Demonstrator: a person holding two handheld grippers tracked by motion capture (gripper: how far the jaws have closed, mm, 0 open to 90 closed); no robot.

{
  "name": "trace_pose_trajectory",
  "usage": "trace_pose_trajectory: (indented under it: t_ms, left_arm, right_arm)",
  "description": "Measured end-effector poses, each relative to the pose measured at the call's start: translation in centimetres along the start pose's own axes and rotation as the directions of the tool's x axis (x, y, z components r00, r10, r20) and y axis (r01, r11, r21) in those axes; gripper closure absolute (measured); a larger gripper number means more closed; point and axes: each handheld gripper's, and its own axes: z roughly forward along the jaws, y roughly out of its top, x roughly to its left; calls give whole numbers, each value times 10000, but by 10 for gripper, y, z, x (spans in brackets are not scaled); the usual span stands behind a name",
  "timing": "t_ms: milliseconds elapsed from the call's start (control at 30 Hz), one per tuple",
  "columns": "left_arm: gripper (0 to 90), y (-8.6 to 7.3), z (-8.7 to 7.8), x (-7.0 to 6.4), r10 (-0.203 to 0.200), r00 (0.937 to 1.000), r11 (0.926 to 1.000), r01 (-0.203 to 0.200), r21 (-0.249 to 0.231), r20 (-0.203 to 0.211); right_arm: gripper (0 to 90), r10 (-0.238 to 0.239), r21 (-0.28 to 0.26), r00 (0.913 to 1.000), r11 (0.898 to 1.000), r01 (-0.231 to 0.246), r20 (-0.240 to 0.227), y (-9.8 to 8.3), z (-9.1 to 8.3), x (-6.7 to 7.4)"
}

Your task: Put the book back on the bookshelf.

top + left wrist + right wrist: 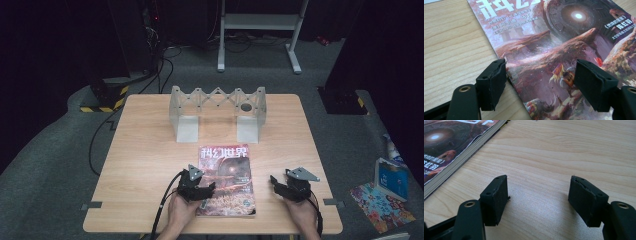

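Note:
A magazine (226, 180) with a reddish science-fiction cover lies flat near the front edge of the wooden table (145, 150). My left gripper (207, 192) rests at the magazine's left edge, open. In the left gripper view, one pad (492, 82) sits over the edge of the magazine (549, 45) and the other pad (594, 83) sits over the cover, with nothing pinched between them. To the right of the magazine, my right gripper (276, 185) stands open above bare wood. In the right gripper view, that gripper (539, 182) holds nothing and the magazine's spine (461, 152) lies at the upper left.
A grey accordion-style rack (217, 111) with two feet stands across the table's far half. On the floor to the right lie a blue box (391, 179) and a colourful sheet (382, 205). A white stand frame (260, 30) is behind the table.

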Motion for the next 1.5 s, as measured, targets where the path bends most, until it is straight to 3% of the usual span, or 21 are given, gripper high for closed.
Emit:
trace_pose_trajectory:
  t_ms: [167,267,367,500,567,767,867,967,1200,1500]
  left_arm:
    - [263,0,-1,6,131,9993,9999,-133,44,344]
    - [290,2,-1,12,-105,9978,9999,101,72,647]
    - [296,5,-1,15,93,9984,9997,-105,202,565]
    - [303,13,0,20,-105,9973,9999,113,-113,723]
    - [303,17,2,23,-30,9980,9999,40,-158,630]
    - [310,20,9,37,-354,9980,9988,371,-312,522]
    - [317,19,13,40,-425,9973,9987,440,-239,602]
    - [315,17,17,40,-179,9986,9995,192,-255,494]
    - [315,16,21,40,71,9987,9982,-40,-603,513]
    - [315,10,21,38,45,9991,9947,-1,-1031,420]
  right_arm:
    - [334,38,6,10000,10000,-38,-50,0,0,-1]
    - [352,22,135,10000,9999,-21,-75,1,-1,-3]
    - [352,-39,313,9999,9995,43,-143,3,-2,-5]
    - [348,-47,742,9999,9972,55,-107,7,-4,-4]
    - [335,-175,1011,9997,9947,192,-180,10,-3,-4]
    - [347,-251,1240,9992,9919,286,-298,15,-2,-5]
    - [369,-87,1266,9998,9919,109,-175,14,-3,-4]
    - [433,84,1460,9999,9893,-70,-93,16,-5,-4]
    - [517,885,1535,9949,9849,-803,-480,23,-11,-10]
    - [554,1172,1944,9855,9766,-920,-1227,38,-7,-3]
